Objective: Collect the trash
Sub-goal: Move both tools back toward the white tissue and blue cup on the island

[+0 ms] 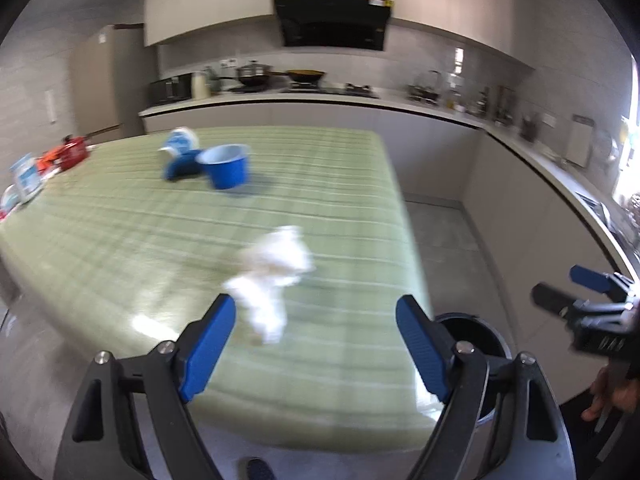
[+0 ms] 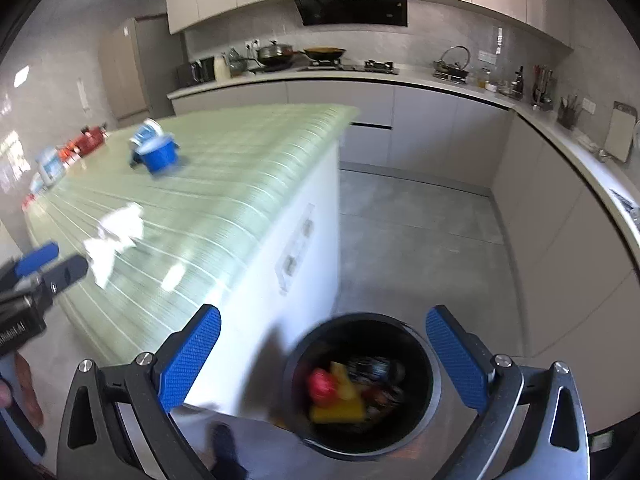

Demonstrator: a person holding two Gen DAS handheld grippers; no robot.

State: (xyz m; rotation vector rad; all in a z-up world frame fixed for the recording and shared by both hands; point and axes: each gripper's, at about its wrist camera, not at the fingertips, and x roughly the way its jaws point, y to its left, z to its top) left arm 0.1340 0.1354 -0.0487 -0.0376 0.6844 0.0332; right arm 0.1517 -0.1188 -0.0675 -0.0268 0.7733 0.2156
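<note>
Two hand-held grippers hang over a kitchen island, both with their blue pads spread wide and nothing between them. The left gripper [image 1: 316, 344] points down at the green striped tabletop [image 1: 120, 240], where crumpled white tissue [image 1: 272, 280] lies just ahead of its fingertips, near the table's front edge and touching neither pad. The right gripper [image 2: 324, 356] hovers above a black trash bin [image 2: 434, 376] standing on the grey floor [image 2: 420, 232] beside the island's white side panel [image 2: 280, 264]. Inside the bin sit a red item, a yellow item and some dark, blurred wrappers; what exactly they are cannot be told. From the left wrist view only a slice of the bin shows, behind the left gripper's right-hand finger, at the table's corner.

Farther back on the tabletop a blue cup [image 1: 224, 166] with a pale interior stands open-mouthed; whether anything is in it cannot be told. Touching it from behind is a blue-and-white crumpled packet [image 1: 180, 152]. Along the far left edge of the table stand a red container [image 1: 72, 152] and blue-and-white packages [image 1: 26, 176], too blurred to read.

Behind, a grey counter [image 2: 360, 78] carries a lidded pot [image 2: 276, 54] and a wok [image 2: 324, 54] on the stove beneath a black range hood [image 2: 352, 0]
</note>
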